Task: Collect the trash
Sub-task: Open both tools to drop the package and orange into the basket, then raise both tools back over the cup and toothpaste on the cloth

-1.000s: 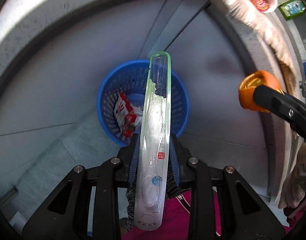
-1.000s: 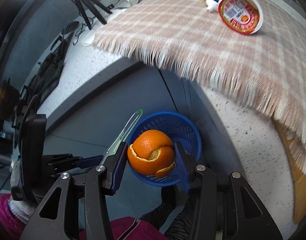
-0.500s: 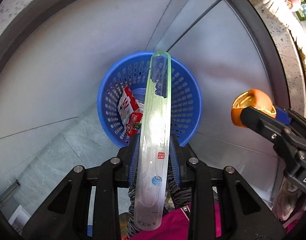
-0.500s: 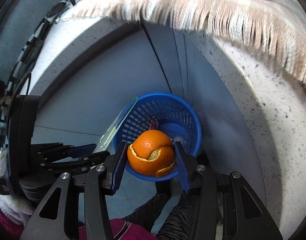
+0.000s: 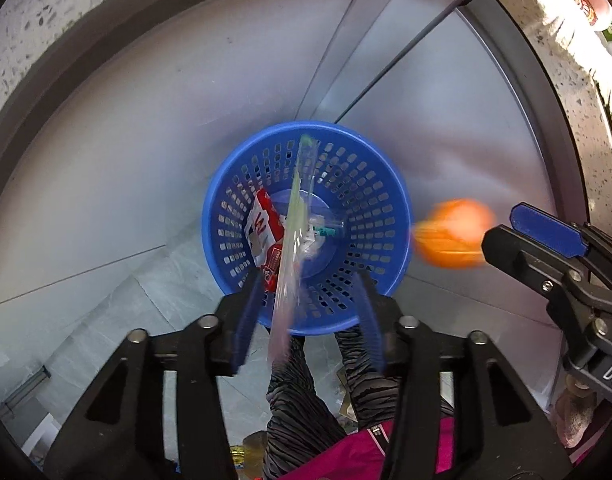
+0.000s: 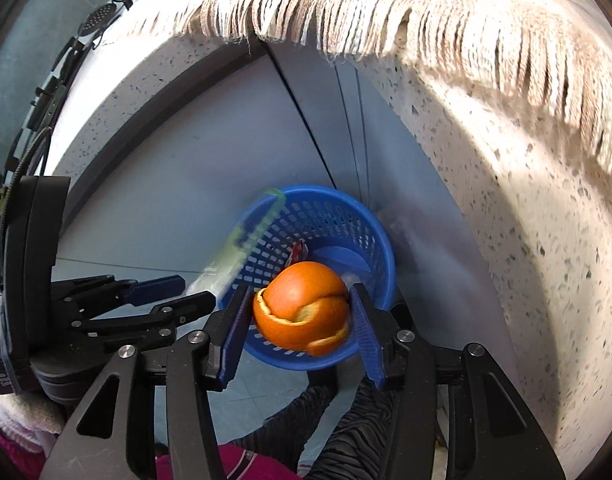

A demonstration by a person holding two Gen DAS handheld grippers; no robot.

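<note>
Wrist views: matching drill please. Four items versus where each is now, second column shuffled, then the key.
1. blue basket
2. orange peel
3. clear case
4. red-and-white carton

A. lying at the basket's bottom
B. between the fingers of the right tongs
C. on the floor, against the cabinet
D. motion-blurred, slanting into the basket

Pairs: 1-C, 2-B, 3-D, 4-A

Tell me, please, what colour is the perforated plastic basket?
Blue, clearest in the left wrist view.

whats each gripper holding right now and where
Left gripper: nothing, jaws just opened, clear plastic tube dropping free. Right gripper: orange peel between its pads; contact cannot be told.
</note>
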